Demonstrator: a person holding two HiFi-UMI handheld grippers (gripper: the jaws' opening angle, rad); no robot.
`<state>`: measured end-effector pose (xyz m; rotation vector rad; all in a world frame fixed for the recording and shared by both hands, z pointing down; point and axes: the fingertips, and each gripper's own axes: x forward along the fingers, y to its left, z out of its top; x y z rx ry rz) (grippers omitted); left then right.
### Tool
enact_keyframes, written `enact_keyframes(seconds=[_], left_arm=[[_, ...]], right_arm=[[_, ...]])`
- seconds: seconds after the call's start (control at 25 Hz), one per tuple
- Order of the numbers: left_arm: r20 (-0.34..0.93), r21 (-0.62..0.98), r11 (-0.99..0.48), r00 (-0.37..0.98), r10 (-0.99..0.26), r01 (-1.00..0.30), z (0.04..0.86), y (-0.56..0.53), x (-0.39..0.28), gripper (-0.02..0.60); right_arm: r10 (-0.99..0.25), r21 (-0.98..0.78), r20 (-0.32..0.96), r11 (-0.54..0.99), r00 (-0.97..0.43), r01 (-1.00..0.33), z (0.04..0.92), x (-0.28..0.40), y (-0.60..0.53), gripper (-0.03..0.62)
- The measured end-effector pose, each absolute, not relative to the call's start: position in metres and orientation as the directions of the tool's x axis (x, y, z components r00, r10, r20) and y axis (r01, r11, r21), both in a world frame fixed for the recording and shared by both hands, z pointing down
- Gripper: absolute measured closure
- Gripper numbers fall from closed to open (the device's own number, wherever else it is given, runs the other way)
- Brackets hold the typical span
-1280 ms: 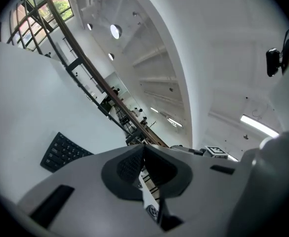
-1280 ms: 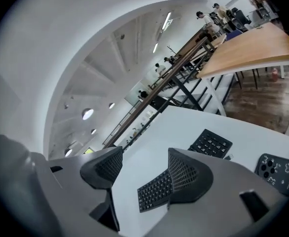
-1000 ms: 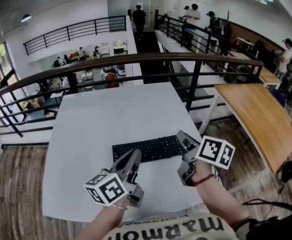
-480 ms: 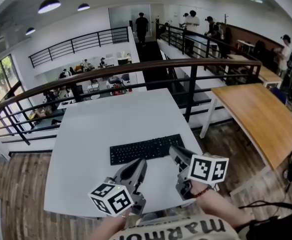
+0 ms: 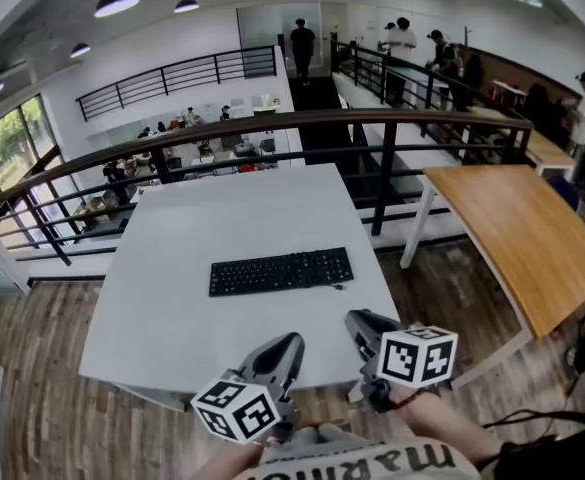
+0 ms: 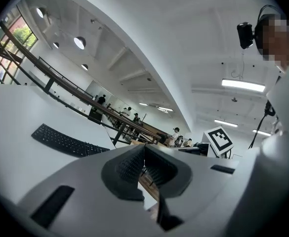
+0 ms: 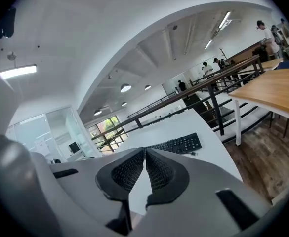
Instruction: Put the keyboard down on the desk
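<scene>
I am holding my left gripper with its ribbed pads pressing tip to tip and nothing sitting between them; its own view is showing this plainly. My right gripper is looking the same, its jaws having just been closing until the tips are meeting on nothing. The head view is not resolving either pair of tips so finely, but it is giving what the gripper views cannot: both grippers are hovering side by side over the near edge of the white desk, each carrying its marker cube toward my body. Only the left gripper view is catching the other gripper's cube off to its right. Farther out, the keyboard is lying flat on the desk near its middle, long side facing me, well apart from both grippers and touching neither. The right gripper view is showing it just past the jaw tips; the left gripper view is placing it off to the left. To the right a wooden table is standing over plank floor. Beyond the desk a dark railing is curving across, and past it people are standing along a walkway.
</scene>
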<state>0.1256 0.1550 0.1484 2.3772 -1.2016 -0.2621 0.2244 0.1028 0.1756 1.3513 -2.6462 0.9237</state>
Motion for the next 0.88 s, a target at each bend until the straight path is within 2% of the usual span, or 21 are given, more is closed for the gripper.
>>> enact_keyframes(seconds=[0.48, 0.88], left_arm=[[0.052, 0.477, -0.453, 0.538, -0.841, -0.753, 0.15, 0.188, 0.141, 0.577], [0.067, 0.467, -0.45, 0.538, -0.84, -0.761, 0.151, 0.186, 0.148, 0.577]], right_arm=[[-0.693, -0.479, 0.304, 0.482, -0.654, -0.733, 0.19, 0.245, 0.132, 0.551], [-0.688, -0.509, 0.3, 0.47, -0.66, -0.721, 0.198, 0.251, 0.13, 0.551]])
